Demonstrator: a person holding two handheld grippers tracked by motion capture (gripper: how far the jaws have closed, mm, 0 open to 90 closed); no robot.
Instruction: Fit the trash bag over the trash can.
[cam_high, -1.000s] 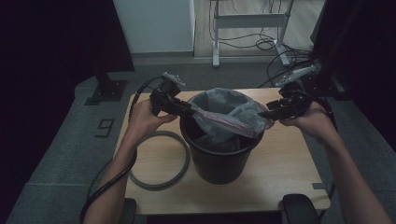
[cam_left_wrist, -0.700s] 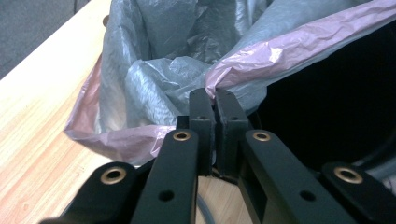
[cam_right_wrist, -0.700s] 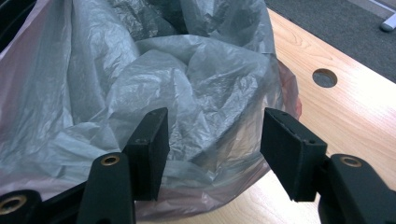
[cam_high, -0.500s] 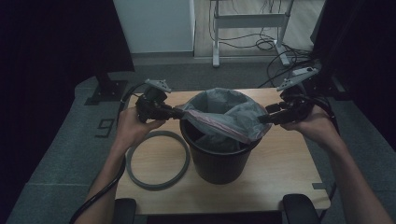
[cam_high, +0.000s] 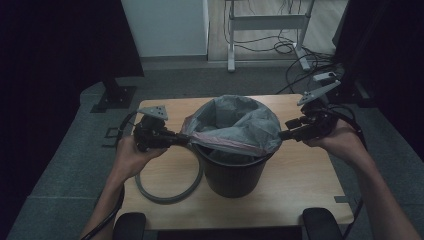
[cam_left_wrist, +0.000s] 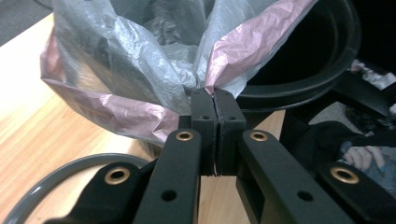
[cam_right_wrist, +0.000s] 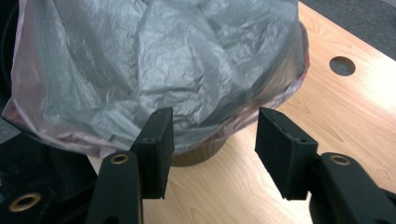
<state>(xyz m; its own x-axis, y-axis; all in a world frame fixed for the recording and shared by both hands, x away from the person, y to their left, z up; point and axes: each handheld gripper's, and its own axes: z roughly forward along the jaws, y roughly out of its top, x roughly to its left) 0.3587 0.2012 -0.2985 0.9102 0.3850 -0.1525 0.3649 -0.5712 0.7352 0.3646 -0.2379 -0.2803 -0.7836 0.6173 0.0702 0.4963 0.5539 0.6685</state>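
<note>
The black bin (cam_high: 234, 170) stands in the middle of the wooden table (cam_high: 300, 200), and the grey bin liner (cam_high: 235, 122) with its pink hem sits in its mouth, spread across from left to right. The left gripper (cam_high: 181, 138) is at the left side of the rim, and its jaws are closed tight on a pinch of the hem (cam_left_wrist: 233, 51). The right gripper (cam_high: 286, 135) is at the opposite side, just beside the liner. Its jaws have just been closing but stand half open, with the plastic edge (cam_right_wrist: 205, 126) in front of them and nothing pressed between the pads. The hem on the right looks nearer to this gripper, so I judge the next grasp is its job. A grey ring (cam_high: 165, 192) lies on the table beside the bin.
</note>
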